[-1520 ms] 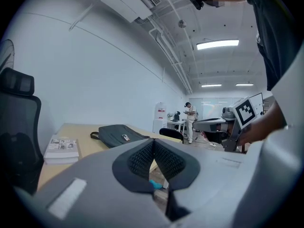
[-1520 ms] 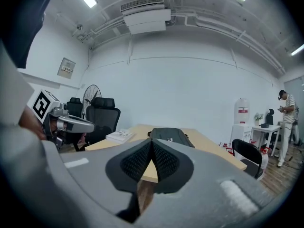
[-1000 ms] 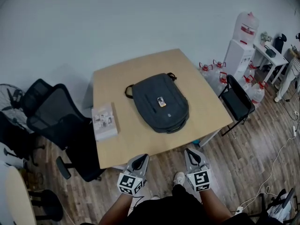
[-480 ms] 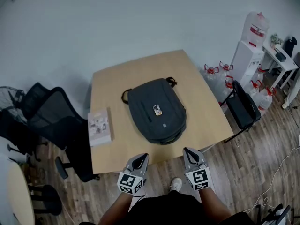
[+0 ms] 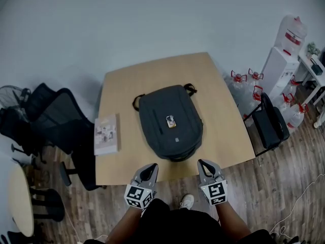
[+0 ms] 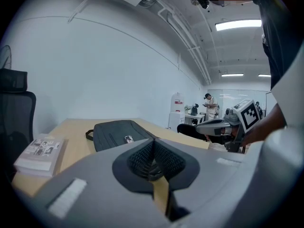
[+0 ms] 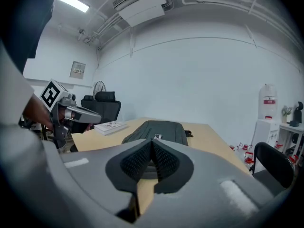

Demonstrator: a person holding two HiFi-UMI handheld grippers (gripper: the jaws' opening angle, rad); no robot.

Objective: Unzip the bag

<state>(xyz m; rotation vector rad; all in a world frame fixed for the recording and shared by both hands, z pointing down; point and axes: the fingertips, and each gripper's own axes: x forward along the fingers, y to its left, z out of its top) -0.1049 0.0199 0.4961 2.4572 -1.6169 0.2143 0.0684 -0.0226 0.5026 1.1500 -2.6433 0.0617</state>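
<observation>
At six o'clock in the head view, just short of the table's [image 5: 223,100] near edge, the left gripper [image 5: 151,167] and the right gripper [image 5: 202,163] hang side by side. Each has its tongs pressed together on nothing: both gripper views show the ribbed pads meeting with no thing between them. Neither touches anything, so the step in hand is, by my reading, the approach.

Beyond them the bag [image 5: 171,122] lies flat near the middle of the table, its rounded bottom end at six o'clock toward the person and its carry handle at twelve o'clock. A small badge sits on its face. The zip pull is too small to find in any view, so locating it comes first, probably along the seam that rims the bag.

To do this well, one gripper should spread its tongs before it reaches the pull. The other should pin the fabric close to the zip, since the bag would likely slide on the smooth top. Draw along the teeth, not upward.

A book [image 5: 106,134] lies at nine o'clock of the bag, well apart and out of the way.
</observation>
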